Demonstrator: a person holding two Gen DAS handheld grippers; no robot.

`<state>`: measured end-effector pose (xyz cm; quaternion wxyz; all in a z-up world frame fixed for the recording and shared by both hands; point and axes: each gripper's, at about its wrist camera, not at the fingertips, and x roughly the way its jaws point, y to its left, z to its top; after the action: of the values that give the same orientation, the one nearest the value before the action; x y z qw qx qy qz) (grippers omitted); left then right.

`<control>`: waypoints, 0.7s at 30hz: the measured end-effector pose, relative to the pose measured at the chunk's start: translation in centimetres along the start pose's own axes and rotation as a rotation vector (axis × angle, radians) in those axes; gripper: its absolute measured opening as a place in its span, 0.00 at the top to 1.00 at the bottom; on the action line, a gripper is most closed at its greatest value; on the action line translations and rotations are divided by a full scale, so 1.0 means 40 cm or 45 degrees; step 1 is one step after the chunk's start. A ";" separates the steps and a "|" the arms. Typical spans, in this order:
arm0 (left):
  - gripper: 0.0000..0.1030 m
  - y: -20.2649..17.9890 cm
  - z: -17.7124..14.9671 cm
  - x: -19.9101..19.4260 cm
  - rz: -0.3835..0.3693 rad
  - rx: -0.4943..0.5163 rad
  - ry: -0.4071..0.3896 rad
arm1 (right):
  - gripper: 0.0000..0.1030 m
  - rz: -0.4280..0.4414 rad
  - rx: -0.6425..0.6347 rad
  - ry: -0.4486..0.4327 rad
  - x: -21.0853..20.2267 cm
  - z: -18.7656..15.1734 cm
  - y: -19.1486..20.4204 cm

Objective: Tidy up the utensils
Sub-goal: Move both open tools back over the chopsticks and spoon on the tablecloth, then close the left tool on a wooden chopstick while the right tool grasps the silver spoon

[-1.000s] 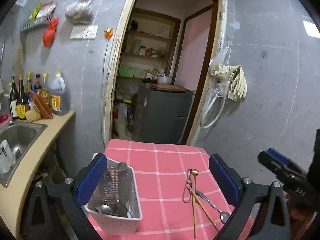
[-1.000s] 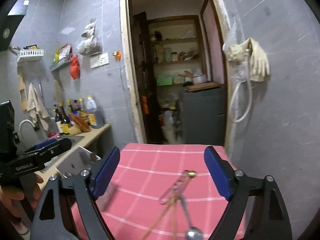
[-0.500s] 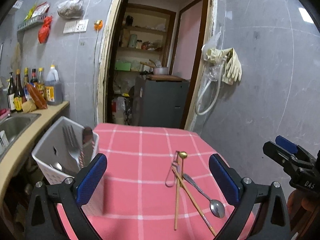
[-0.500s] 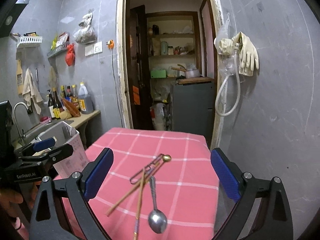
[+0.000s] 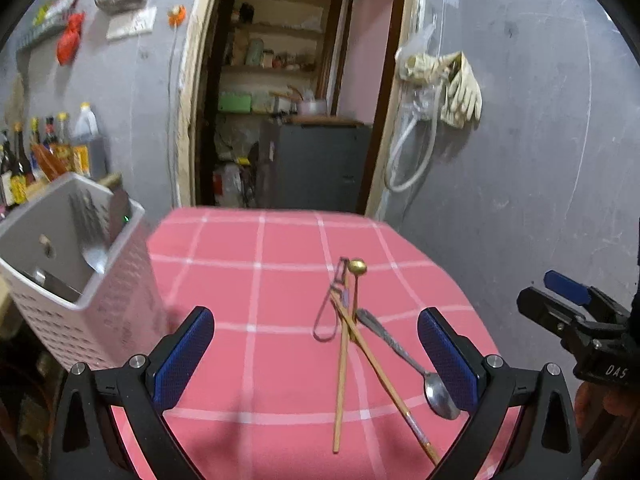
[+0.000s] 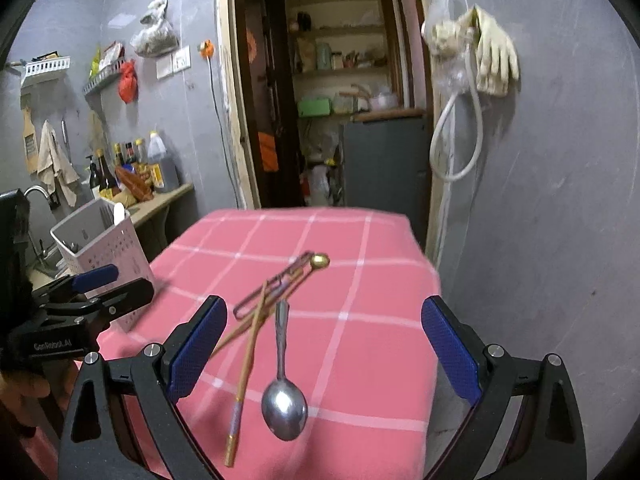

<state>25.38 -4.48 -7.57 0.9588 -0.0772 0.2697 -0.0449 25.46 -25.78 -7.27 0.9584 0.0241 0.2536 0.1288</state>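
The right claw (image 6: 320, 354), jaws apart and empty, is hovering nearest the spoon (image 6: 283, 384), whose handle is pointing toward 12 o'clock.

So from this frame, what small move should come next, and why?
Probably lower the right tool onto the steel spoon. Both it and the left tool are open and empty. The spoon lies loose on the pink cloth, nearest the right tool and beside the crossed chopsticks, while the white caddy already holds utensils.
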 end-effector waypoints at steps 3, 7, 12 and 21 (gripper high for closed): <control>0.01 0.002 -0.013 0.042 -0.052 -0.025 0.079 | 0.08 0.038 0.000 0.074 0.045 -0.026 -0.014; 0.01 0.006 -0.032 0.109 -0.129 -0.078 0.198 | 0.22 0.103 -0.001 0.174 0.101 -0.059 -0.026; 0.16 0.007 -0.048 0.182 -0.183 -0.140 0.314 | 0.39 0.182 -0.015 0.288 0.151 -0.097 -0.024; 0.53 -0.004 -0.074 0.303 -0.250 -0.198 0.537 | 0.48 0.281 -0.069 0.447 0.205 -0.157 0.022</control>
<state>34.13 -6.56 -16.24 0.8635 -0.1654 0.4577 -0.1321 29.05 -22.93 -16.56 0.8799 0.0032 0.4088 0.2419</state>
